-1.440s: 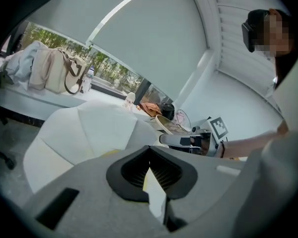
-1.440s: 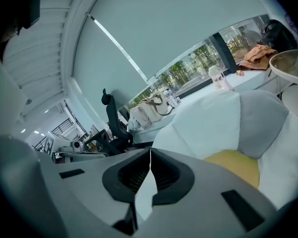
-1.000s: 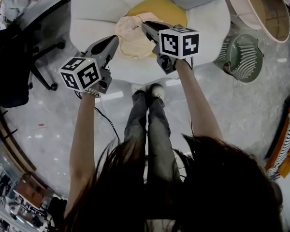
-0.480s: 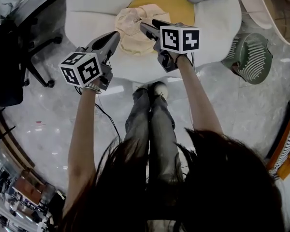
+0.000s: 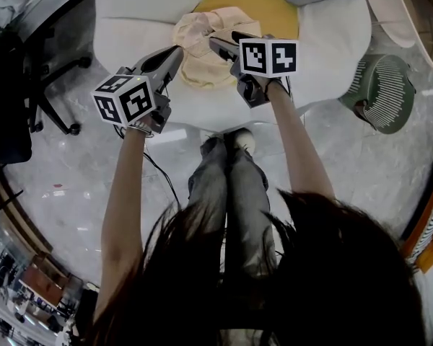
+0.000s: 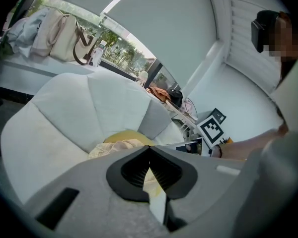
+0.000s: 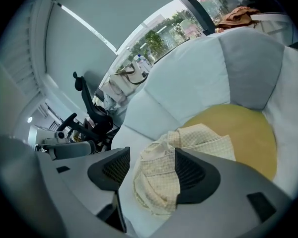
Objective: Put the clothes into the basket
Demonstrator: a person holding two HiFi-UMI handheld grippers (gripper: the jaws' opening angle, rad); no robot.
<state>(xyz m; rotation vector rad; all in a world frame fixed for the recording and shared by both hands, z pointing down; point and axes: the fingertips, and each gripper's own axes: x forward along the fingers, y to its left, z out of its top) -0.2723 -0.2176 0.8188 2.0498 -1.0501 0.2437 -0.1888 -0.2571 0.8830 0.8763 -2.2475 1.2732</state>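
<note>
Right gripper (image 5: pixel 221 40) (image 7: pixel 150 168): the fingers have just spread from pinched to wide. The crumpled cream checked cloth garment (image 5: pixel 200 62) (image 7: pixel 188 143) now lies between them, though the pads do not press it. Both hands have come lower over the seat.

Left gripper (image 5: pixel 176 52) (image 6: pixel 149 148): fingers together at the tips, nothing held, near the garment's left edge.

My reading is that the right hand is set for the pick and the grasp is not yet made.

The garment sits in a soft heap with many folds, at upper centre of the head view. It lies on the yellow round seat cushion (image 5: pixel 268 9) of the white petal-shaped padded chair (image 5: pixel 130 20). It looks limp and likely to trail.

The green slatted plastic basket (image 5: pixel 391 85) stands well apart, at the right edge.
</note>
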